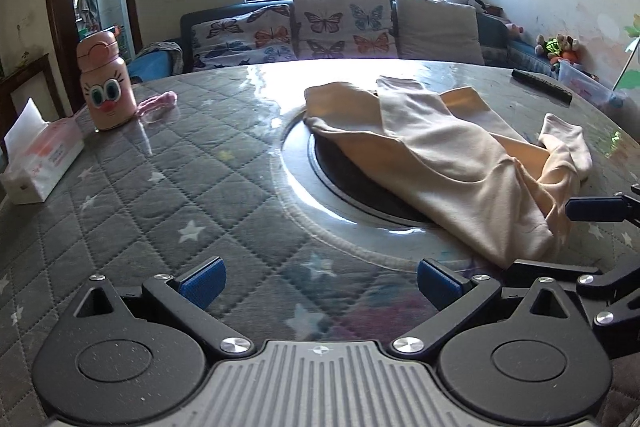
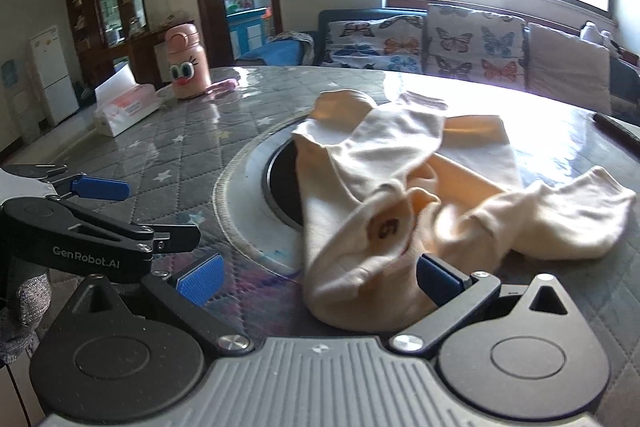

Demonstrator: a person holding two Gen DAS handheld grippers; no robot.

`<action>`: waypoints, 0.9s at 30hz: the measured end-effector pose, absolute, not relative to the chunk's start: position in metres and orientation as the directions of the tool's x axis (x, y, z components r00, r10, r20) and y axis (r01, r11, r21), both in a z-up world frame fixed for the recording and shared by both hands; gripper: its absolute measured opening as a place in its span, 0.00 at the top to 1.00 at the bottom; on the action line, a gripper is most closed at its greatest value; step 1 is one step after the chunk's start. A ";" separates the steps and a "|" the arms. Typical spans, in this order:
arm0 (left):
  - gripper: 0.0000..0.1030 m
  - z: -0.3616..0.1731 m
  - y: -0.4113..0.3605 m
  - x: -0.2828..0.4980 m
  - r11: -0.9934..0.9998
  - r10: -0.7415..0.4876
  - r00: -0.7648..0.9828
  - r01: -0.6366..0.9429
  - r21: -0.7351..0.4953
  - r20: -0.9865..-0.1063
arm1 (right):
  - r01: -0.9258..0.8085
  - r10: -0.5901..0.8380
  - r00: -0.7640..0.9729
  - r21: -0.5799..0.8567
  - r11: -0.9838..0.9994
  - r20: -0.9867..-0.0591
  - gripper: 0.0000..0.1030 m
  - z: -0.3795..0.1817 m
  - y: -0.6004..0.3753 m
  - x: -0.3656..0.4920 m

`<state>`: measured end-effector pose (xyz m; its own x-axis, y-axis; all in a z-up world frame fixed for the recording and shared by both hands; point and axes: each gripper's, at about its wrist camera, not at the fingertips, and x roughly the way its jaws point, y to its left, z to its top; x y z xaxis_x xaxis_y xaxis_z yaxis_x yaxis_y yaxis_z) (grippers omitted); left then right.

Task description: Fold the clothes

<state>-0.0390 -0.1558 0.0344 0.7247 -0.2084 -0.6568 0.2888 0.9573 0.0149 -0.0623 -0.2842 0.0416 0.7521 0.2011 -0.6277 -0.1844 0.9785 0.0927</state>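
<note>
A cream long-sleeved garment (image 1: 448, 151) lies crumpled on the round table, partly over the dark round inset. In the right wrist view the garment (image 2: 384, 187) shows its neck label with a "5" facing up, and one sleeve spread to the right. My left gripper (image 1: 320, 285) is open and empty above the table, left of the garment's near edge. My right gripper (image 2: 318, 285) is open, with the garment's near edge lying between its jaws, near the right finger (image 2: 438, 281). The right gripper's blue fingertip shows at the right edge of the left wrist view.
The table has a grey quilted star-pattern cover (image 1: 160, 195) under clear film. A pink cartoon bottle (image 1: 105, 85), a tissue box (image 1: 38, 155) and a small pink cloth (image 1: 158, 103) sit at far left. A dark remote (image 1: 542, 85) lies far right. A sofa stands behind.
</note>
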 end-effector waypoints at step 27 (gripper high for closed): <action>0.00 0.034 -0.202 -0.023 0.924 -0.248 0.705 0.378 0.055 -0.665 | -0.078 0.150 0.789 0.145 0.986 -0.595 0.01 0.041 -0.323 -0.063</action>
<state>-0.0227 -0.2021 0.0344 0.7048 -0.2482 -0.6645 0.3775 0.9243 0.0552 -0.0626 -0.3233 0.0408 0.7893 0.1501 -0.5954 -0.0781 0.9863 0.1451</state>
